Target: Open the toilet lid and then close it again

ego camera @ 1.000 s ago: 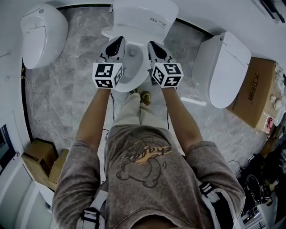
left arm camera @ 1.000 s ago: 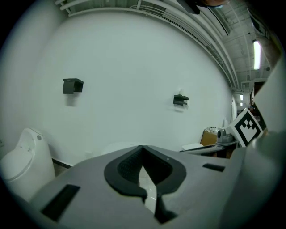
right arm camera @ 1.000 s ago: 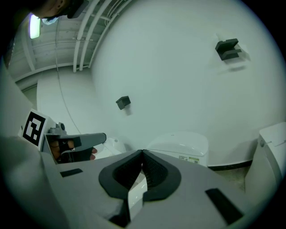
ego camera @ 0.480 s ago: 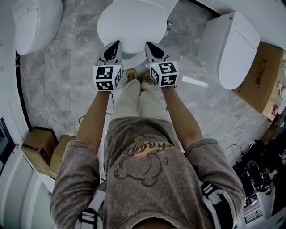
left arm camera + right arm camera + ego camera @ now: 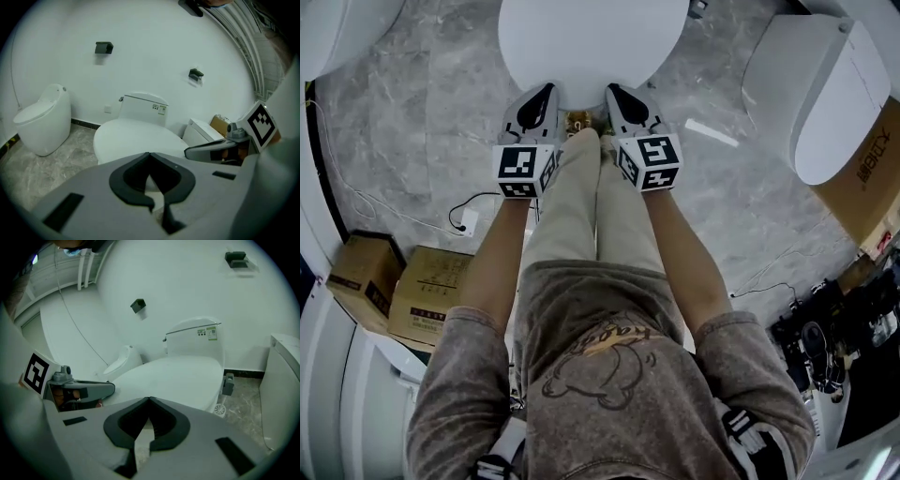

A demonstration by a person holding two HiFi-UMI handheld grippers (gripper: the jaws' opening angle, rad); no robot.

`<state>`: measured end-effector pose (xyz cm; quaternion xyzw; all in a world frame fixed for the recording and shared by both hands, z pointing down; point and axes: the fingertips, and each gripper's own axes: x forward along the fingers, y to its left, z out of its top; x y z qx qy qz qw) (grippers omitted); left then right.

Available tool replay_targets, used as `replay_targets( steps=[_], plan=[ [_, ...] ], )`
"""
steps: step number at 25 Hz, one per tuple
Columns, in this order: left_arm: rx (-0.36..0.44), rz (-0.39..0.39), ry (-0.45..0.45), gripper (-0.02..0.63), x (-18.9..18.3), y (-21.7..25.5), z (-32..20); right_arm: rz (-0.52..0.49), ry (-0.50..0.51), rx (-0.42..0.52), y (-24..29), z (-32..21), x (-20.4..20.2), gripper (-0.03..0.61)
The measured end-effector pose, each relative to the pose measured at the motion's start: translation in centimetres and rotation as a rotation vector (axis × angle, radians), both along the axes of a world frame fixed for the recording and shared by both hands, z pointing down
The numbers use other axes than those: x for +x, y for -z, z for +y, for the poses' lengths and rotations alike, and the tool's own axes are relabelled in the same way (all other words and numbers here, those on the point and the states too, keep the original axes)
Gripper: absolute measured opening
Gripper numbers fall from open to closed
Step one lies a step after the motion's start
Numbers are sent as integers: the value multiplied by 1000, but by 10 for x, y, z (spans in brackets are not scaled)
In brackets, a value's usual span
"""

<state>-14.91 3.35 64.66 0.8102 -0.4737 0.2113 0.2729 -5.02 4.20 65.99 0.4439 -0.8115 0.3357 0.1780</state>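
- The toilet lid [image 5: 592, 42] is down flat over the bowl, a plain white oval at the top of the head view. Its tank [image 5: 143, 108] stands behind it against the white wall [image 5: 154, 42].
- The left gripper [image 5: 546, 92] points at the lid's front edge, left of centre. Its jaws are closed tip to tip, with nothing between them.
- The right gripper [image 5: 614, 92] sits level with it, right of centre. Its jaws are also closed on nothing.
- In the head view both sets of jaw tips overlap the lid's front rim. Whether they touch it cannot be told.
- The two grippers are near each other, one on each side of the person's trousers [image 5: 586, 206]. The marker cubes face up toward the head camera.
- A second toilet [image 5: 825, 94] stands well apart to the right, lid down, with a cardboard box [image 5: 874, 178] just beyond it.
- A third toilet [image 5: 42, 119], rounded and one-piece, stands to the left of the task toilet.
- Two more cardboard boxes [image 5: 441, 295] sit on the grey marble floor [image 5: 412, 141] at the person's left.
- A thin cable [image 5: 403, 220] trails across the floor nearby to a small white plug.
- Two dark fixtures [image 5: 104, 47] are mounted high on the wall above the toilets.
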Motion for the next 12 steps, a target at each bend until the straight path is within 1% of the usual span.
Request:
replay_targets(
  steps=[4,7,12],
  plan=[
    [-13,17,15,8,-8,-40,10,12,31,-1,-37,10,-8,26],
    [-40,25,19,8,-11,-67,18,22,40,-17,-61,17,-11,26],
    [-92,11,-6,8,-15,-109,25,53,56,-56,-99,24,-16,26]
  ],
)
